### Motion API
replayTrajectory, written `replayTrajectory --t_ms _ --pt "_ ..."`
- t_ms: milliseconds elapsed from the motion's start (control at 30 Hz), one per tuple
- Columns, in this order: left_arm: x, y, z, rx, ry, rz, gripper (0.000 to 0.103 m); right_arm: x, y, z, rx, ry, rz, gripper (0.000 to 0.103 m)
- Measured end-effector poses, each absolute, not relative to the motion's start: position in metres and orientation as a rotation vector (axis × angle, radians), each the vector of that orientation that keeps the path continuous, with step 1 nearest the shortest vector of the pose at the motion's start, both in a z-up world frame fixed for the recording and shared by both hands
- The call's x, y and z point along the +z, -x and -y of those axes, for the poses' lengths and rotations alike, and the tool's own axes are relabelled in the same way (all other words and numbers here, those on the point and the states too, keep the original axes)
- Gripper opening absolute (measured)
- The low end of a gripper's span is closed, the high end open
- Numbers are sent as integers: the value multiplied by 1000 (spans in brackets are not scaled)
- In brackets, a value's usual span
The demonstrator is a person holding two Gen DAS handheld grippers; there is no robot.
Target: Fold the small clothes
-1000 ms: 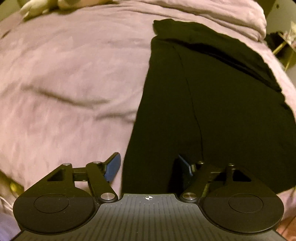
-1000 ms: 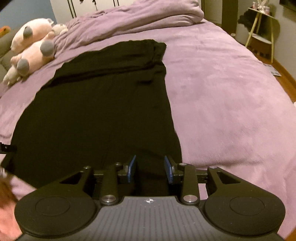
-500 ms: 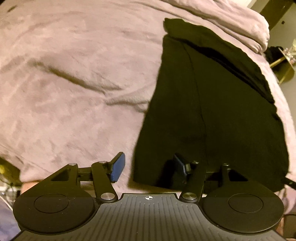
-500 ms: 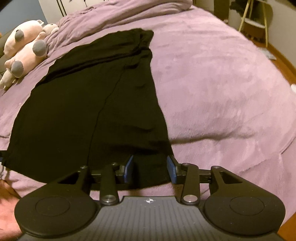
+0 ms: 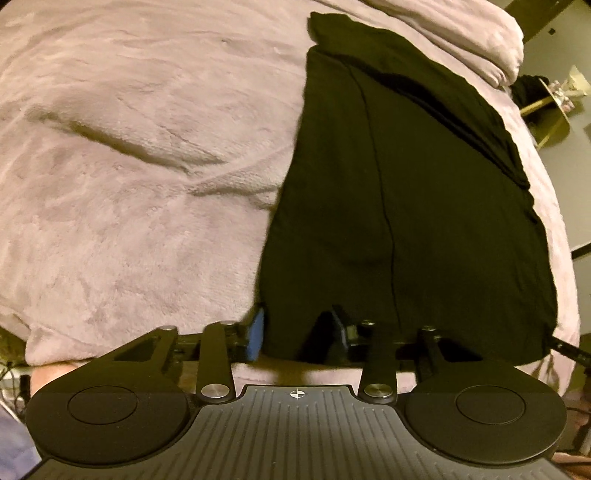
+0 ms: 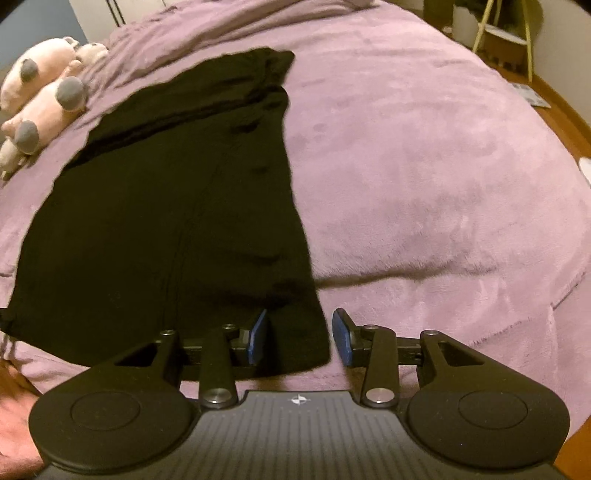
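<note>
A black garment (image 5: 399, 192) lies flat on a purple blanket (image 5: 129, 166), its folded far end toward the pillows. My left gripper (image 5: 297, 334) points down at the near left corner of the hem. Its jaws are closing, with that corner between the blue pads (image 5: 255, 338), and a gap still shows. In the right wrist view the same garment (image 6: 177, 206) stretches away from me. My right gripper (image 6: 299, 336) stands open astride the near right corner. Purple blanket shows between the cloth edge and the right pad (image 6: 341, 338).
Pink and grey plush toys (image 6: 44, 99) lie at the far left of the bed. A small yellow-legged stand (image 6: 506, 33) and wooden floor (image 6: 565, 122) are beyond the bed's right side. A blanket crease (image 5: 140, 147) runs left of the garment.
The left jaws have narrowed around the hem's left corner. The right gripper has shifted right along the hem, so the right corner now sits between its pads.
</note>
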State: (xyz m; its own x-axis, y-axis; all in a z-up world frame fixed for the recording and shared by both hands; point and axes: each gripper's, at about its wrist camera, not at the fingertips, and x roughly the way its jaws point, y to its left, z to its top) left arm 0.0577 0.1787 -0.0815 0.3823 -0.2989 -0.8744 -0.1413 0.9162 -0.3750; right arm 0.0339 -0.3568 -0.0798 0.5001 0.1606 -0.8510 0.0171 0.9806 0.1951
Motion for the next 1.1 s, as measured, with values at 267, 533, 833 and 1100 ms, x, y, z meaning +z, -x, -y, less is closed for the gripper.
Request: replayTrajectory --t_ms 267,533,833,1100 --pt "-82 -73 -177 -166 402 -1238 10 -78 -38 361 170 -218 -1077 7" --pt "-50 -99 -180 -322 572 -1160 7 -62 -65 380 299 -563 -1105 6" --pt "-19 -192 -184 -240 651 -940 7 -34 -162 364 279 -582 -900 5" --pt "-41 -231 -194 46 595 -846 24 -38 -211 315 30 -151 -672 39"
